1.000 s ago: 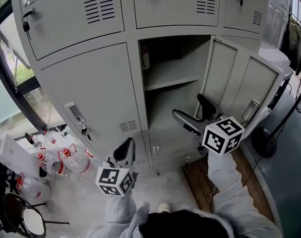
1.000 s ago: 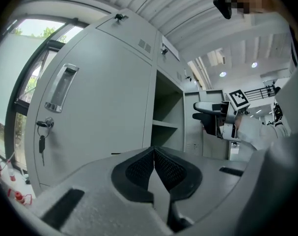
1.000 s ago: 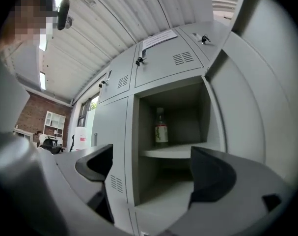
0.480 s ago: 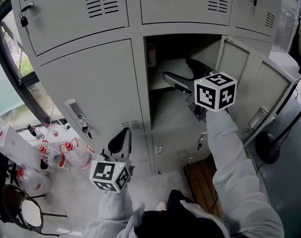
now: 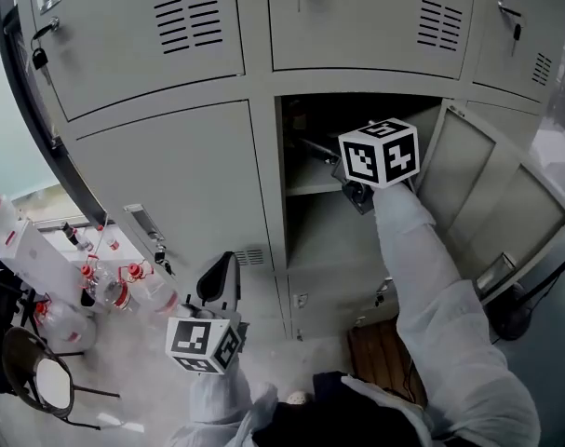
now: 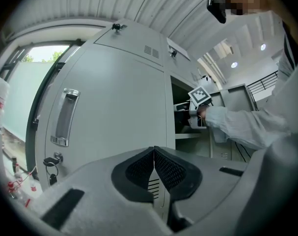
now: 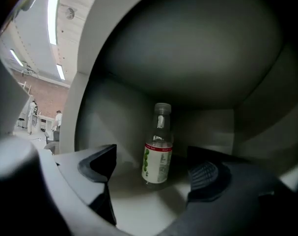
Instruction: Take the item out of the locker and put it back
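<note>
A clear bottle (image 7: 158,146) with a green and white label and a red band stands upright on the upper shelf (image 5: 312,187) of the open grey locker. In the right gripper view it sits a little ahead of my right gripper (image 7: 153,173), in line with the gap. Those jaws have just closed a little and stay wide apart, touching nothing. In the head view the right gripper (image 5: 317,149) reaches into the dark compartment, and the bottle is hidden there. My left gripper (image 5: 221,279) hangs low before the closed lower-left door, its pads (image 6: 161,168) pressed together on nothing.
The locker door (image 5: 491,194) stands swung open on the right of my right arm. A closed door with a handle and hanging keys (image 5: 159,259) is at the left. Several bottles (image 5: 110,287) and a chair (image 5: 35,385) crowd the floor at left. A wooden board (image 5: 375,347) lies below the locker.
My right gripper has risen from in front of the lower space and gone into the upper compartment. The left gripper has lifted slightly.
</note>
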